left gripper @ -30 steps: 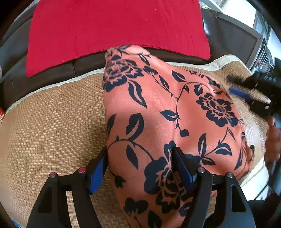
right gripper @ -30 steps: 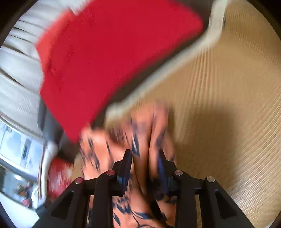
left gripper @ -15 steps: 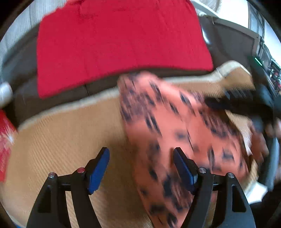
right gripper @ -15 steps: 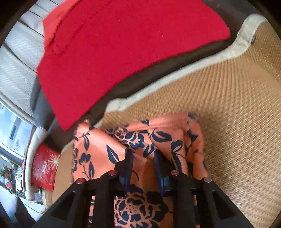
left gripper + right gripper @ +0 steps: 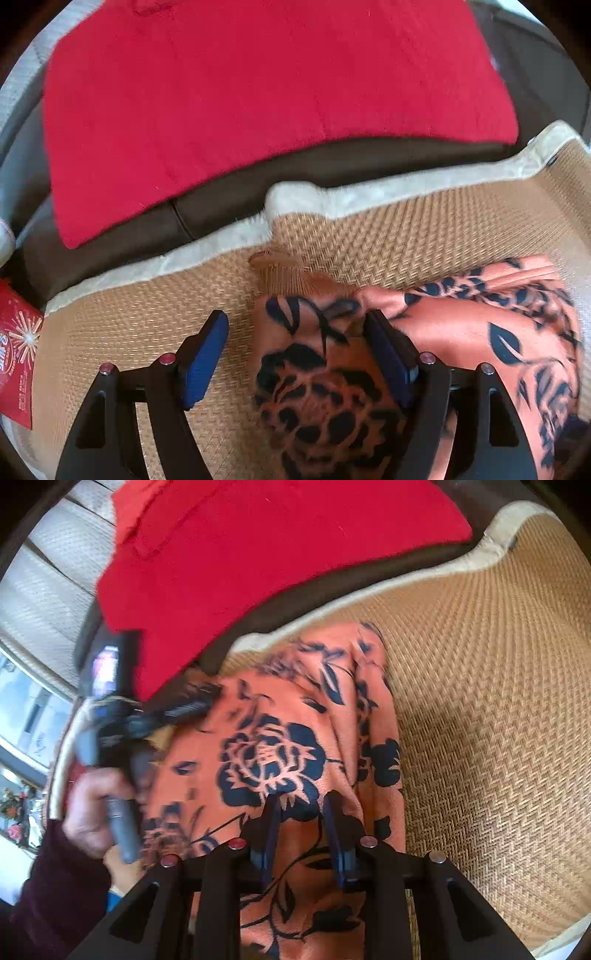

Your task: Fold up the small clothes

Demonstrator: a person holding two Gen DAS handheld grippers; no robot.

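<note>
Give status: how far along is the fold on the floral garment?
Partly done: floral garment lies bunched and doubled on the woven mat. In hand: right gripper pinches a ridge; left gripper is open over its edge. Left: flattening and final folds.

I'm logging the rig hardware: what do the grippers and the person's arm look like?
Both the left gripper and right gripper have black angular frames, blue finger pads and round silver screws. The left hand is bare, with a dark maroon sleeve.

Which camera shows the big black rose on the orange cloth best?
The right wrist view: the rose sits whole and fairly sharp, just ahead of the tongs. The left wrist view shows only a blurred dark flower on the orange cloth.
</note>
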